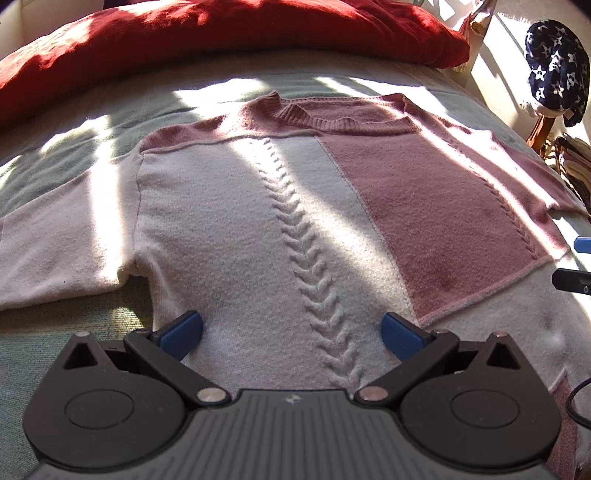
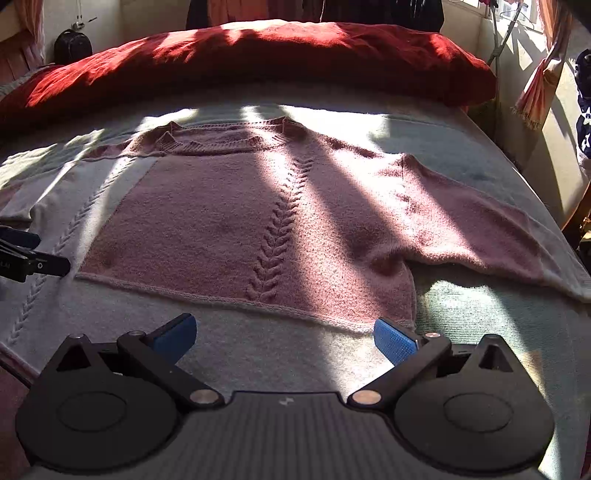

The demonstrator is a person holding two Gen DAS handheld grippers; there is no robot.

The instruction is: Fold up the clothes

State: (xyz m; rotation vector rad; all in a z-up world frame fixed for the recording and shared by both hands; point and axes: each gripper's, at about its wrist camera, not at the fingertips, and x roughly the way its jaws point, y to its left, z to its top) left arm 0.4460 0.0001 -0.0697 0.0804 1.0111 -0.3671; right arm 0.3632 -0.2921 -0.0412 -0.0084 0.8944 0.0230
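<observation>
Both grippers low over sweater | left gripper fingers spread wide, empty | right gripper fingers spread wide, empty | sweater flat on bed, mid-frame, collar toward upper frame

A bed with a pale green cover fills both views, striped by hard sunlight and long shadows. Across the top of the frame lies a bulky red duvet. Cream walls stand behind it. At upper right, an orange fringed curtain hangs by a bright window, and at upper left a dark bag hangs on the wall.
</observation>
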